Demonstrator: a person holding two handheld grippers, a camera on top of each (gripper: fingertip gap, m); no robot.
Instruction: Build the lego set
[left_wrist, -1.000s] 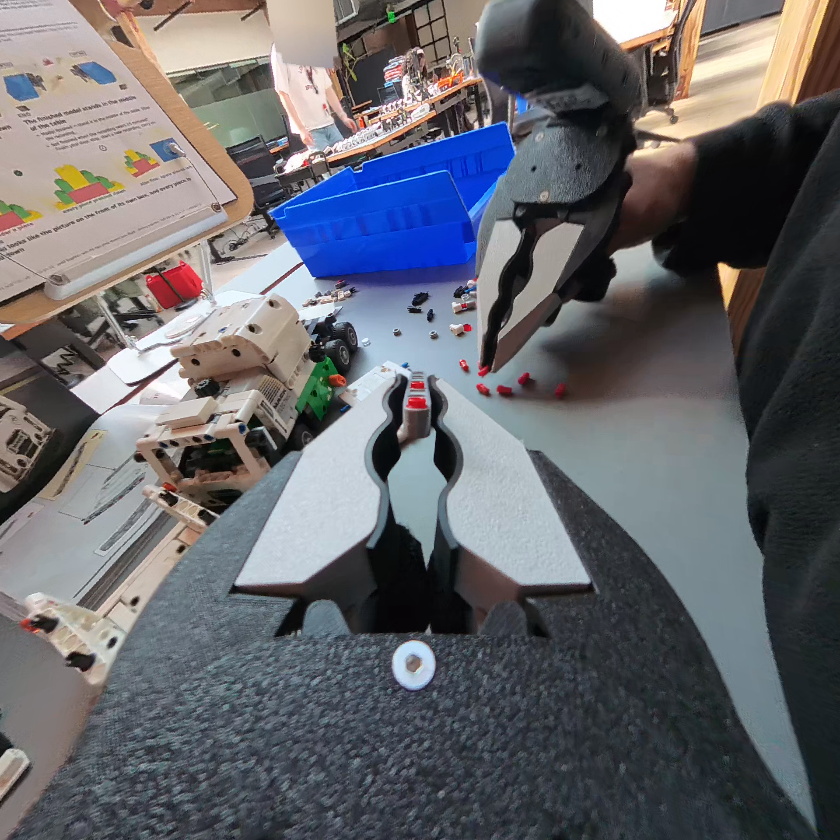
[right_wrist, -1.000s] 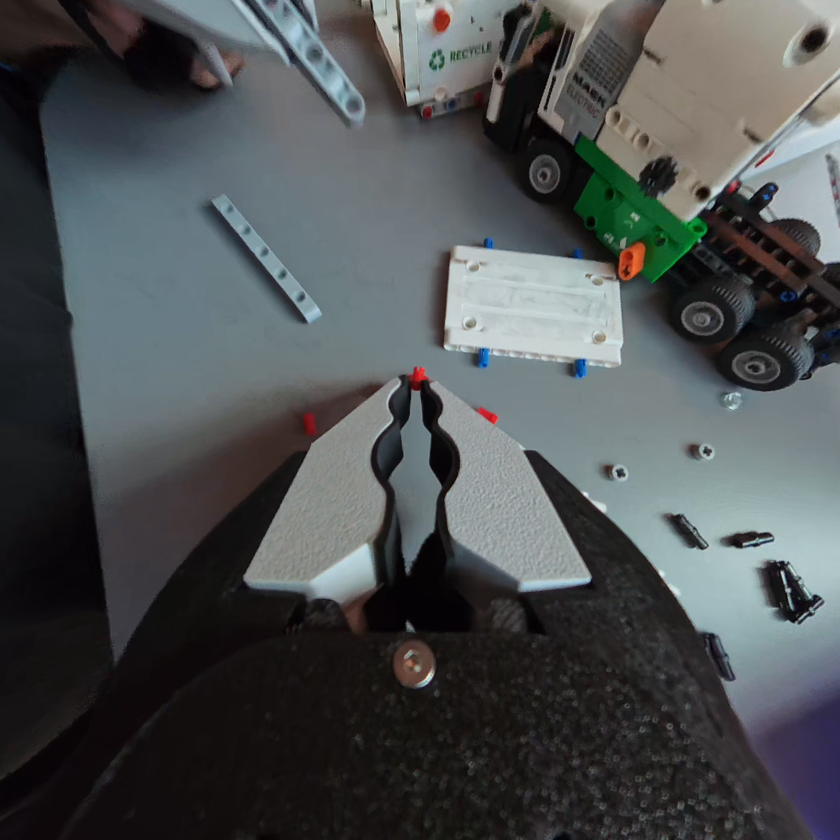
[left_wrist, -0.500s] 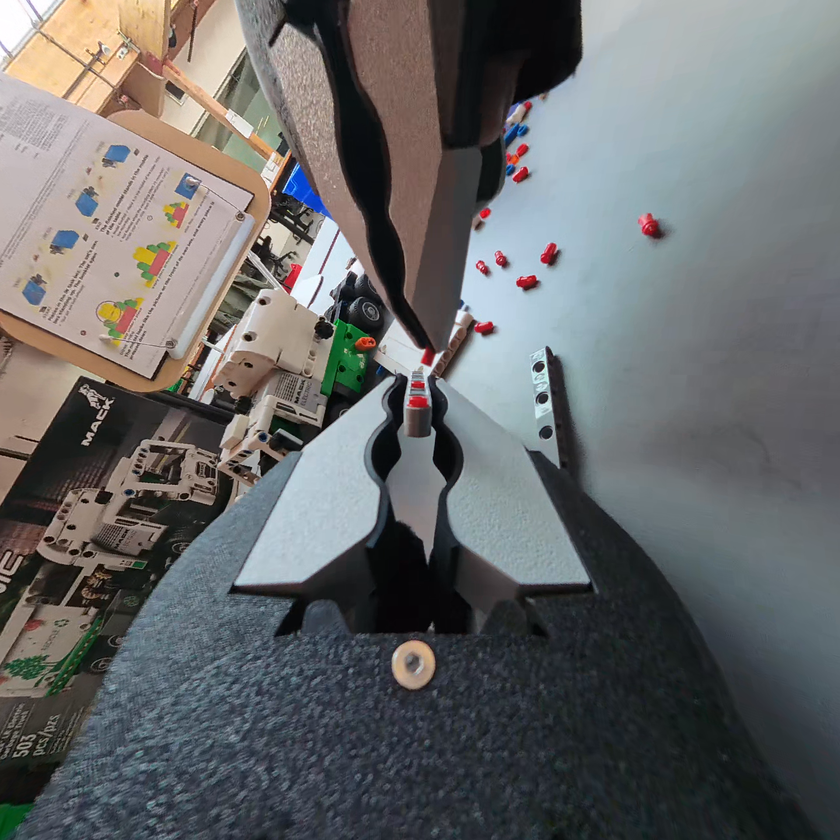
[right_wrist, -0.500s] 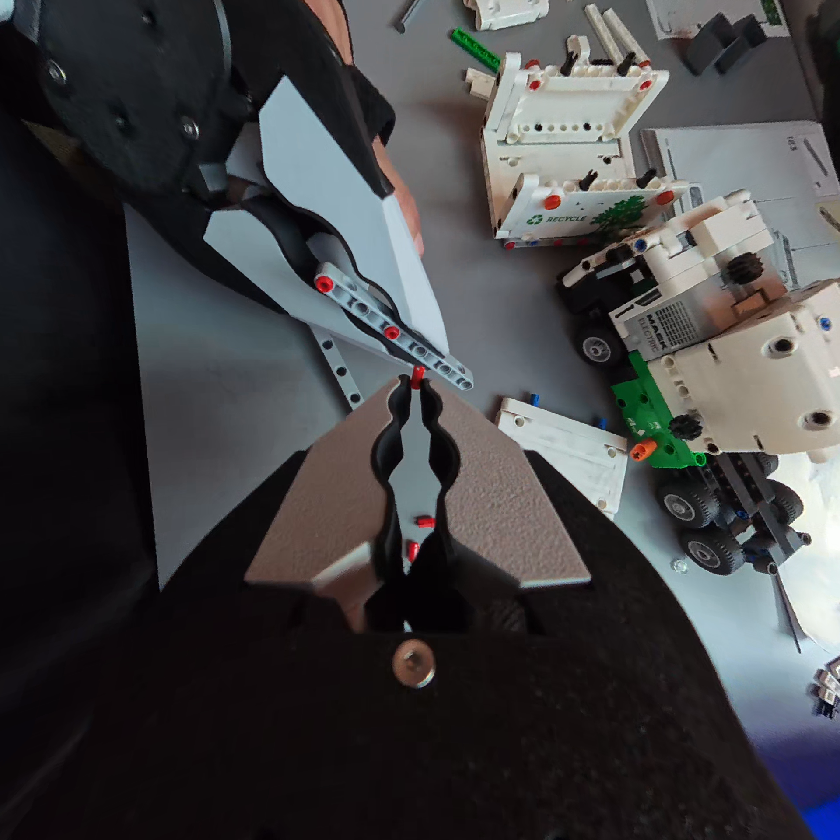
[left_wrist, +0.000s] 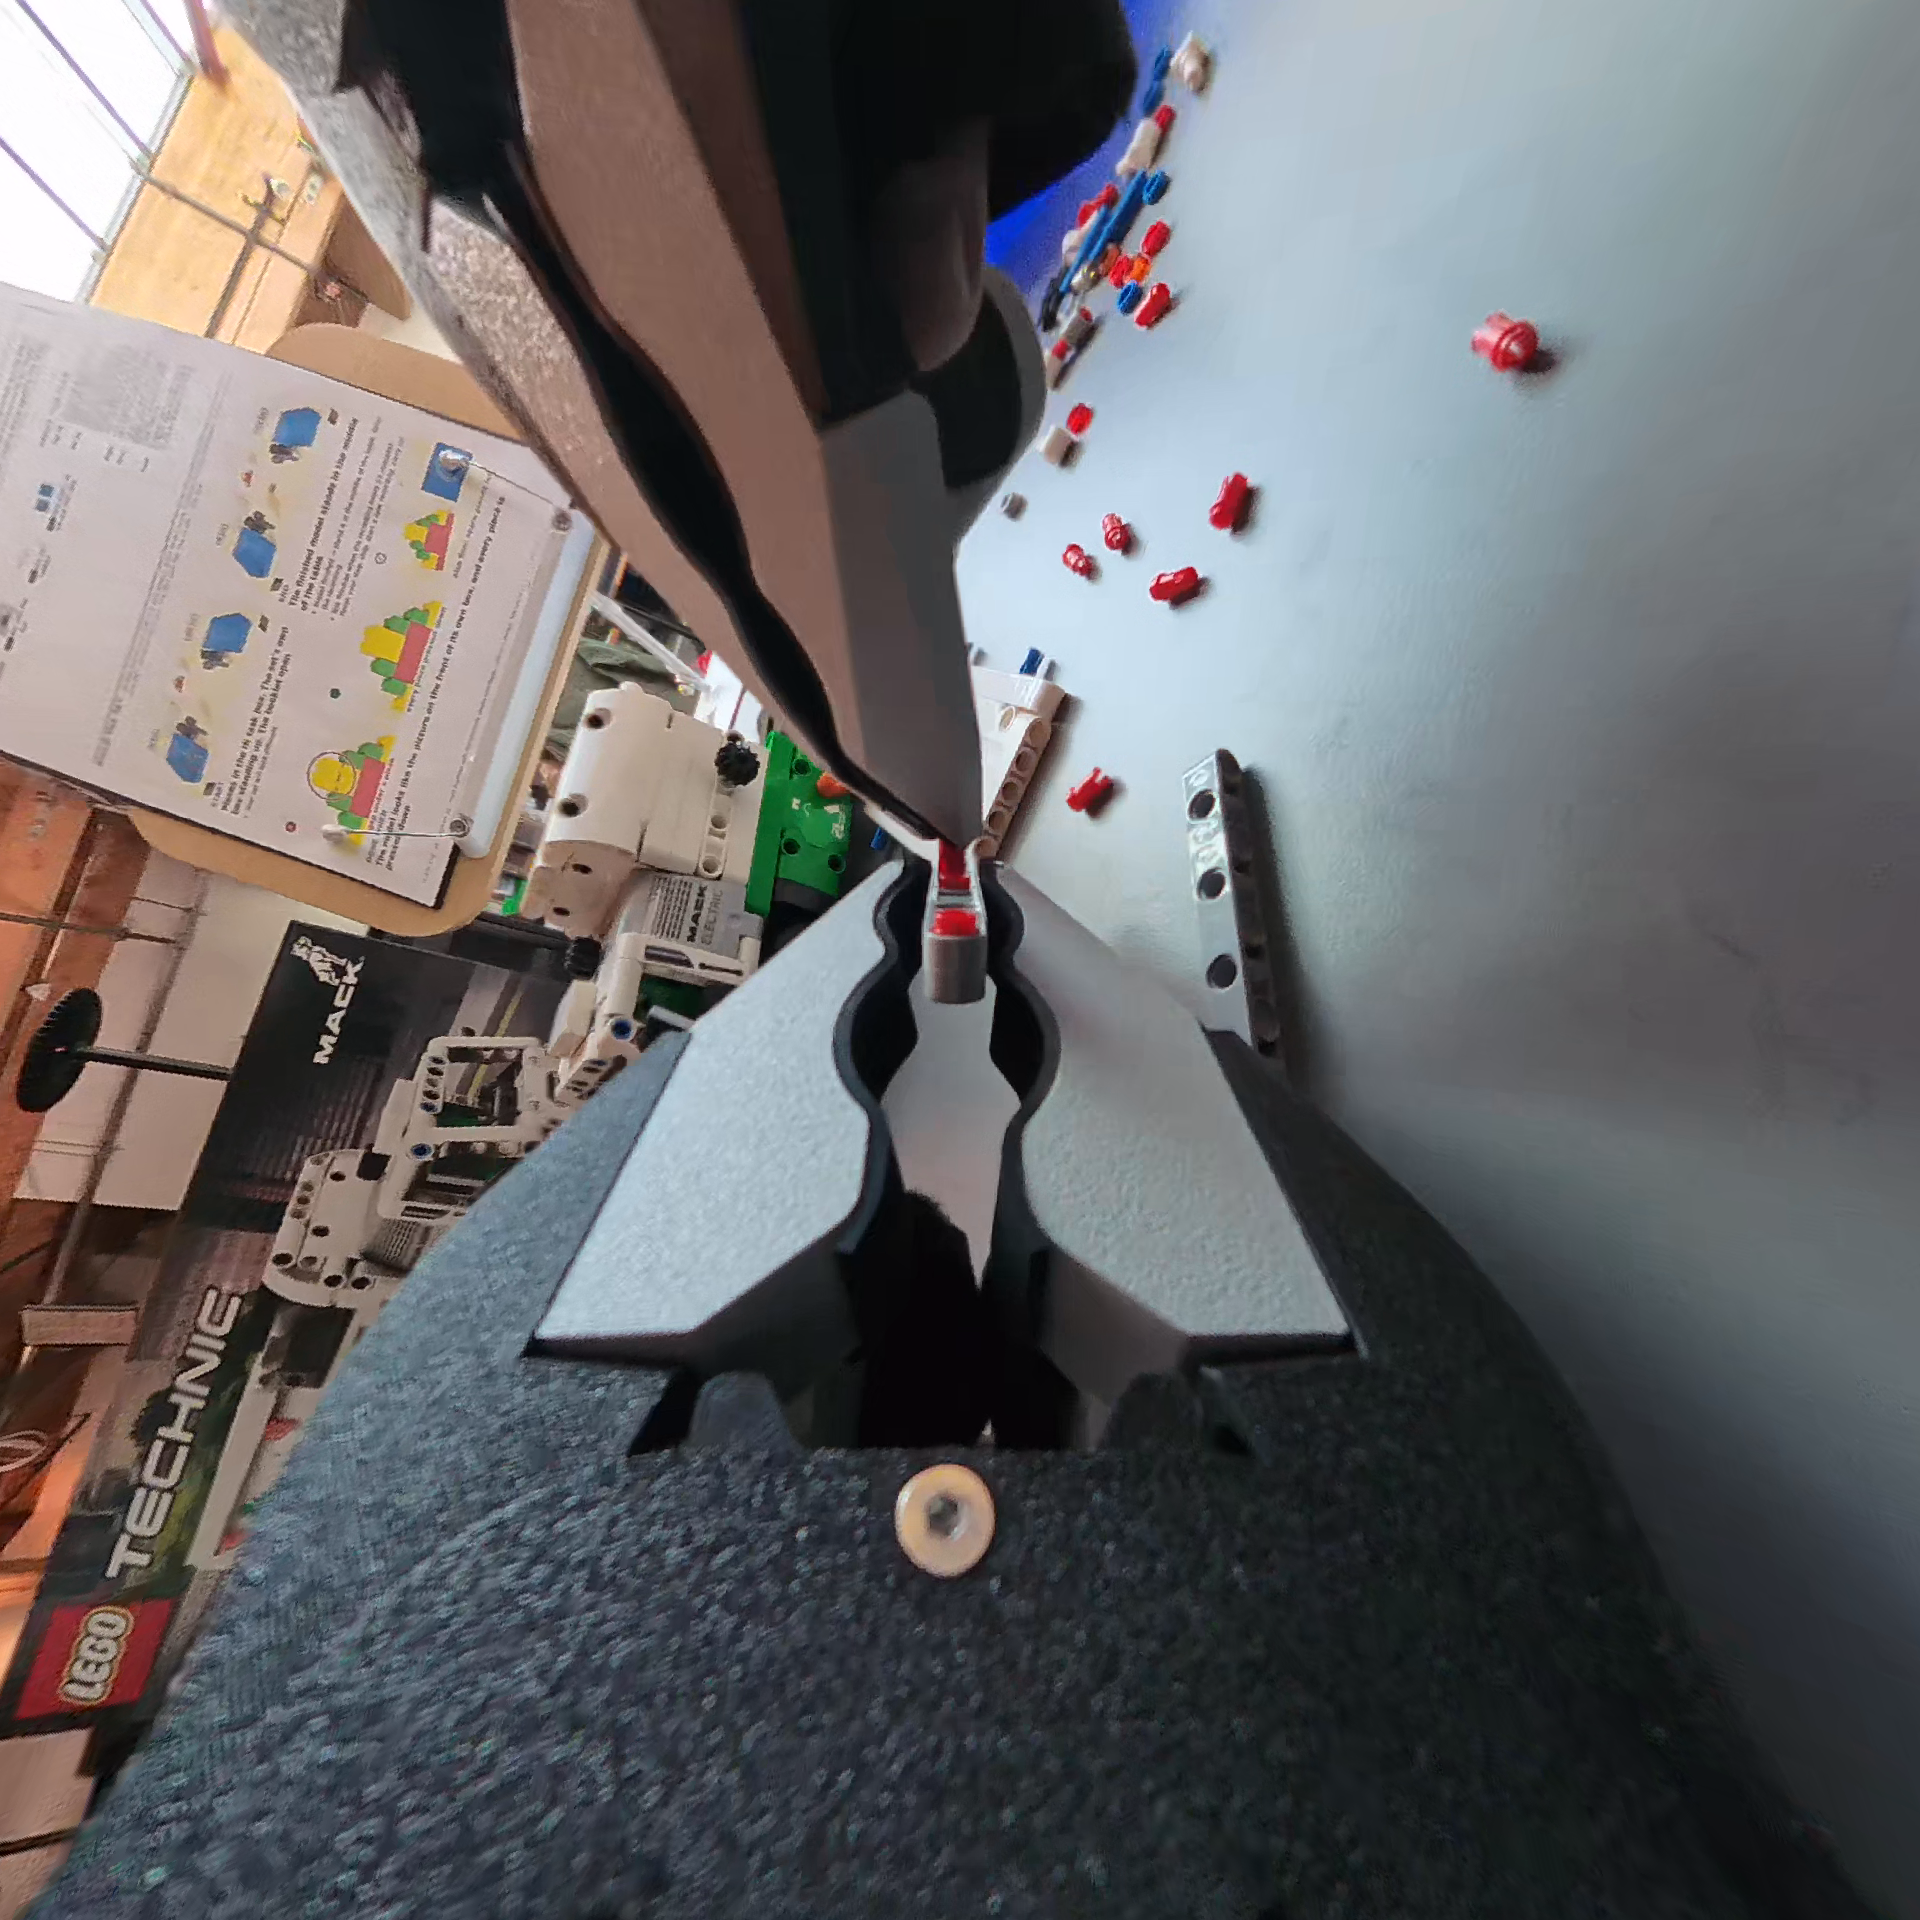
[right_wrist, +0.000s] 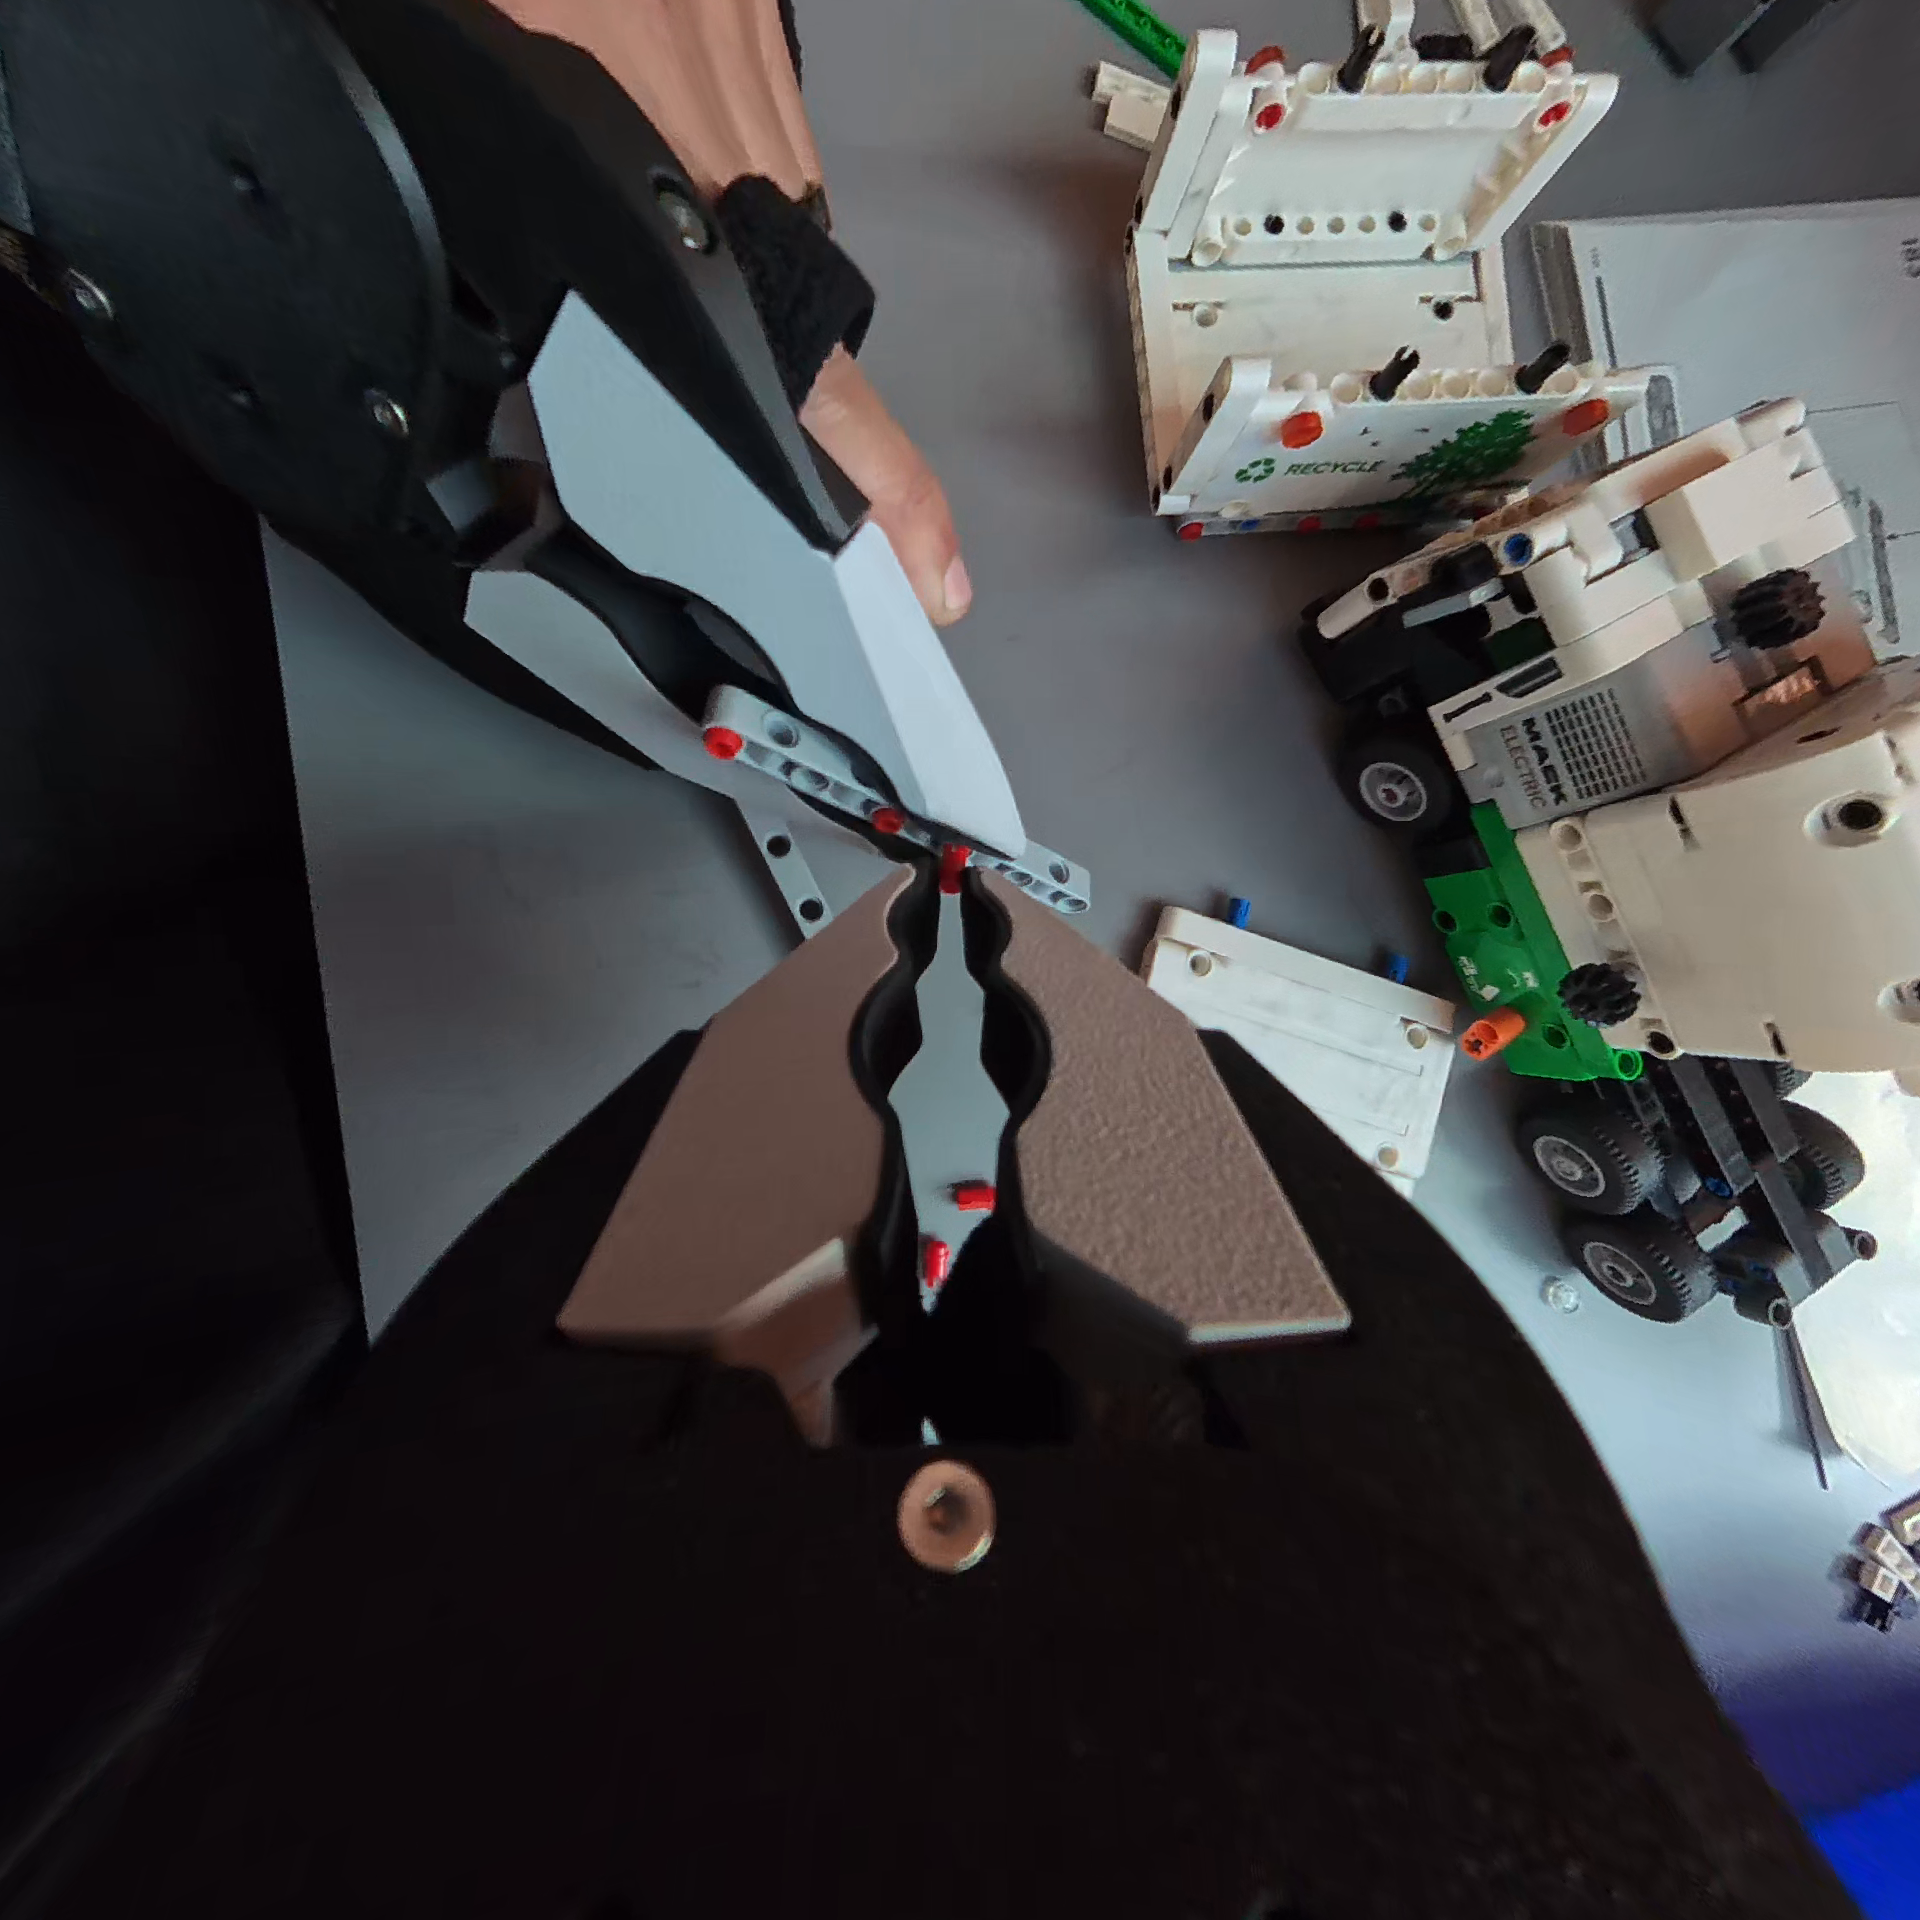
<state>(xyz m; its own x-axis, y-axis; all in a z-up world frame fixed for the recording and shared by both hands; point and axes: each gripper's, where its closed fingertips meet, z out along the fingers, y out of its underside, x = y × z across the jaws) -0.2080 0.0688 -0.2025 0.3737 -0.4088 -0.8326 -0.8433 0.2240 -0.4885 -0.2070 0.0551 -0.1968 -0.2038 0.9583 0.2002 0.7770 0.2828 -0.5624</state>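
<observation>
My left gripper (left_wrist: 951, 883) pinches grey beam (right_wrist: 800, 774); right gripper (right_wrist: 948, 883) pinches red pin (right_wrist: 951, 868) — I keep pin square to hole at 12 o'clock, push straight.

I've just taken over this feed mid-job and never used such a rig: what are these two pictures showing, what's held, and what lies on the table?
There is no robot arm: a person holds one two-finger gripper in each hand, with a camera on each looking along its fingers. In the left wrist view, the left gripper is shut on a long grey holed beam carrying red pins. In the right wrist view, the right gripper pinches a small red pin at that beam. On the grey table lie a white and green toy truck, a white flat panel, loose red pins and a second grey beam.
</observation>
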